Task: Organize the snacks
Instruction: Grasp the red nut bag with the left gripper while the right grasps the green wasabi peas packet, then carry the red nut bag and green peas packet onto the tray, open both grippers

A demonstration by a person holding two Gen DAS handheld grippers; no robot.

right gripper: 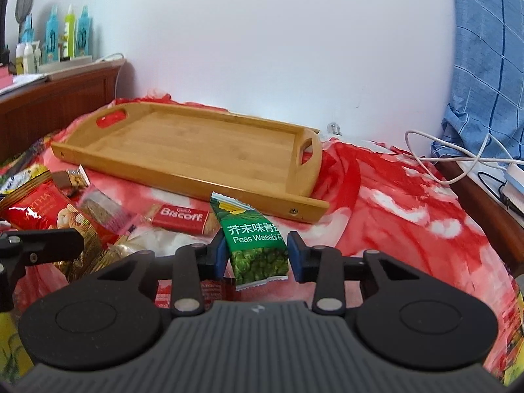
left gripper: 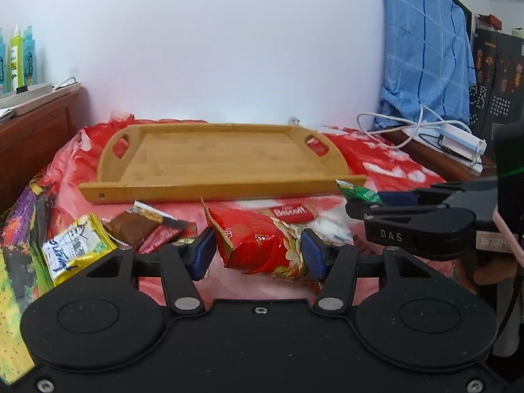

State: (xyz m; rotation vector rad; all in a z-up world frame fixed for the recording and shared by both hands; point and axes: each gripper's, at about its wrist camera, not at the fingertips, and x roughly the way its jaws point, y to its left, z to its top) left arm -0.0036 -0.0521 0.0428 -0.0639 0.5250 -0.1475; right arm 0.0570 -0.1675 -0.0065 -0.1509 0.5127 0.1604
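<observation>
Both claws work low in their frames. Left gripper [left gripper: 257, 252] pinches a red crinkled nut packet [left gripper: 262, 245] between its blue pads at lower centre. Right gripper [right gripper: 257, 255] pinches a green wasabi pea packet [right gripper: 257, 245], tilted, at lower centre. Behind them an empty bamboo tray with cut-out handles [left gripper: 216, 160] sits mid-frame on the red-and-white cloth [right gripper: 393, 213]. A red Biscoff biscuit bar [right gripper: 183, 219] lies just left of the pea packet.

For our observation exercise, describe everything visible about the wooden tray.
The light bamboo-look wooden serving tray is rectangular with a low rim and rounded ends, each with a cut-out handle slot. A screw head shows at each front corner. It lies flat and empty on the red patterned cloth, near the white wall, behind the snack packets.
</observation>
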